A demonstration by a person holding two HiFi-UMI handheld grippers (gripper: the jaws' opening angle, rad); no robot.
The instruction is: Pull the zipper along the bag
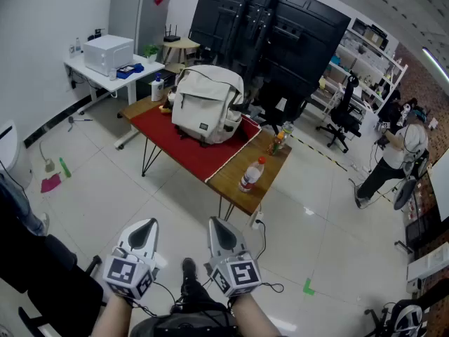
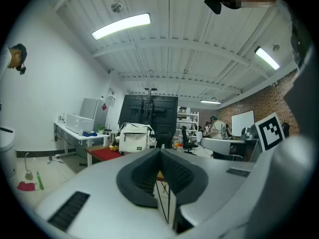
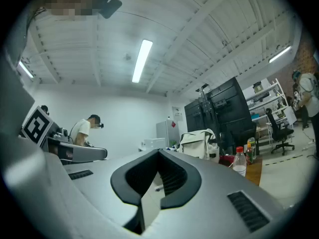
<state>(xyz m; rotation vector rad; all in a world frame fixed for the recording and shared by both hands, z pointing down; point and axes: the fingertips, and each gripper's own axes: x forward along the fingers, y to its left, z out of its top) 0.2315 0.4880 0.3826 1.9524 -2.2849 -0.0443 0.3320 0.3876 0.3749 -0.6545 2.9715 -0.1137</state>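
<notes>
Far off, bag (image 1: 208,104), zipper indiscernible, left tool (image 1: 147,225), right tool (image 1: 216,223), both closed

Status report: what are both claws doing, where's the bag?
Left gripper, right gripper: shut, empty. Bag upright on table, far off, untouched. Bottle at table's near end.

A cream bag (image 1: 206,104) sits on a red mat (image 1: 184,146) over a brown wooden table (image 1: 247,181).

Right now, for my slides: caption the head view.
Shut, empty left claw and right claw wait far from the white backpack on the table.
</notes>
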